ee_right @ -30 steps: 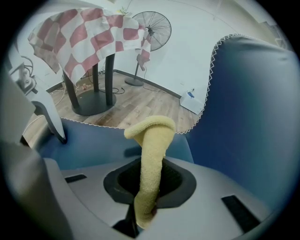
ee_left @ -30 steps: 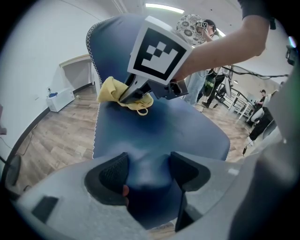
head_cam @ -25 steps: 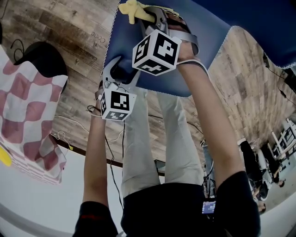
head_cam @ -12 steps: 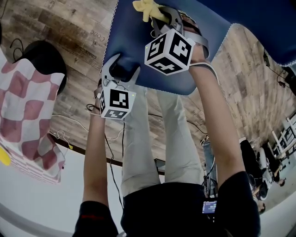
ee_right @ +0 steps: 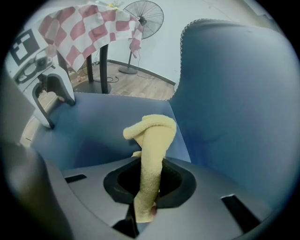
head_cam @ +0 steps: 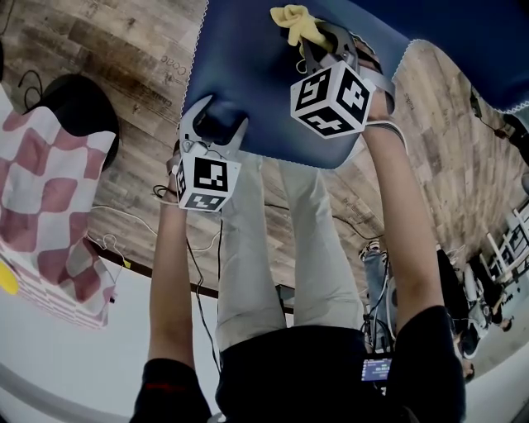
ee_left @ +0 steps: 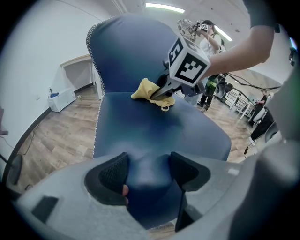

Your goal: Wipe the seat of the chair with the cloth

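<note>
Straddling the front edge of the blue chair seat (head_cam: pixel 248 74) at centre-left, the left gripper (head_cam: pixel 216 122) has its jaws apart. At upper centre the right gripper (head_cam: pixel 321 43) pinches the yellow cloth (head_cam: pixel 296 20), pressed on the seat near the backrest (head_cam: pixel 463 41). Wiping seems under way, with much of the surface likely left.

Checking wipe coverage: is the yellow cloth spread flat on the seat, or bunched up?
Bunched. The right claw is shut on the yellow cloth, pinching it into a narrow strip, and the free end curls into a lump beyond the jaws.
</note>
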